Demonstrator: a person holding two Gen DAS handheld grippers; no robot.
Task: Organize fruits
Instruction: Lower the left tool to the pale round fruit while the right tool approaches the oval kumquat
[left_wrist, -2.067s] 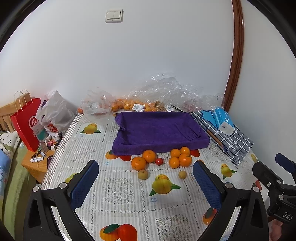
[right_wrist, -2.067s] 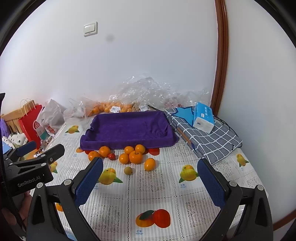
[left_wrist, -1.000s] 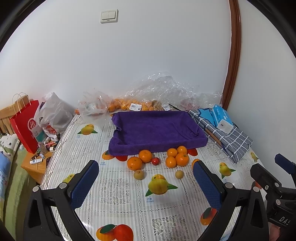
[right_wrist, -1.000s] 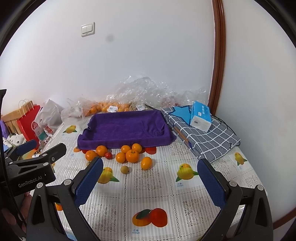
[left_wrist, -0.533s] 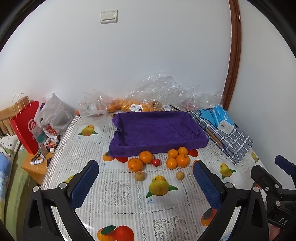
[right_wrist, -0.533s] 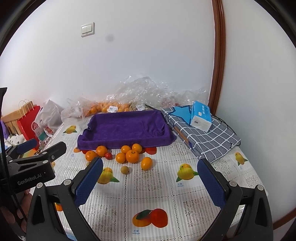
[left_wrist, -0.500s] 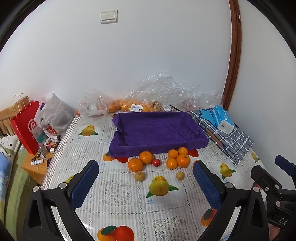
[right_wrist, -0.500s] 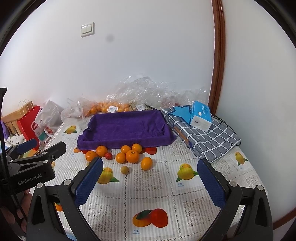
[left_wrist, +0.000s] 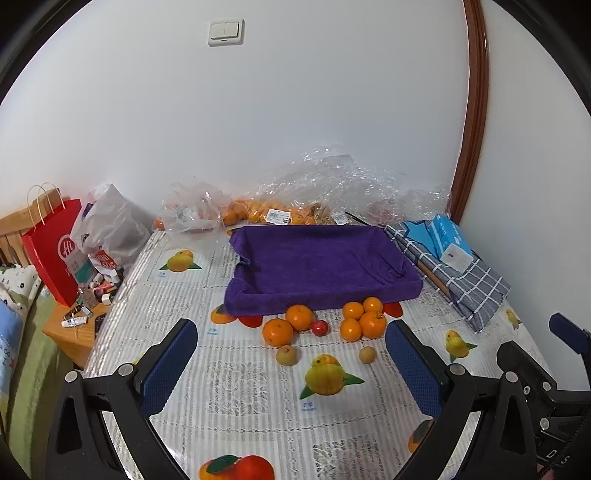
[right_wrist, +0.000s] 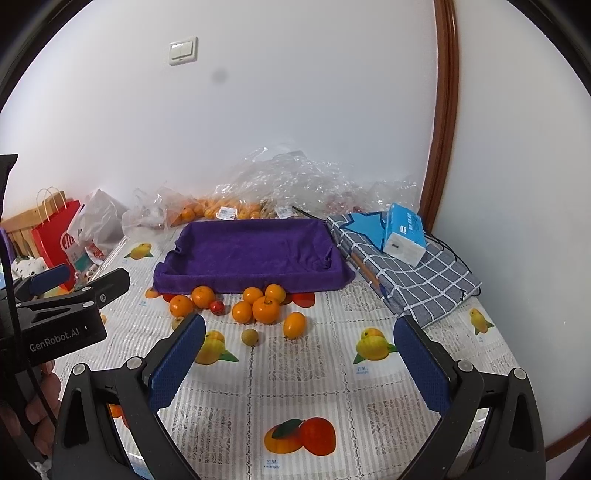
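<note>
A purple cloth-lined tray (left_wrist: 317, 262) (right_wrist: 251, 254) sits mid-table and holds nothing. In front of it lies a cluster of oranges (left_wrist: 364, 323) (right_wrist: 265, 309), a small red fruit (left_wrist: 320, 328) (right_wrist: 217, 307), two small tan fruits (left_wrist: 286, 355) (right_wrist: 249, 336) and an oval orange fruit (right_wrist: 294, 325). My left gripper (left_wrist: 291, 365) is open and empty, held above the table short of the fruit. My right gripper (right_wrist: 299, 362) is open and empty, to the right of the left one (right_wrist: 66, 317).
Clear plastic bags with more oranges (left_wrist: 266, 212) lie along the back wall. A checked cloth (right_wrist: 413, 280) with a blue tissue pack (right_wrist: 404, 232) lies right of the tray. A red paper bag (left_wrist: 55, 251) and a grey bag (left_wrist: 110, 229) stand at the left edge.
Both views shifted slightly; the fruit and tray sit a little nearer and lower in frame than a second ago. Both grippers stay open. Nothing on the table moved.
</note>
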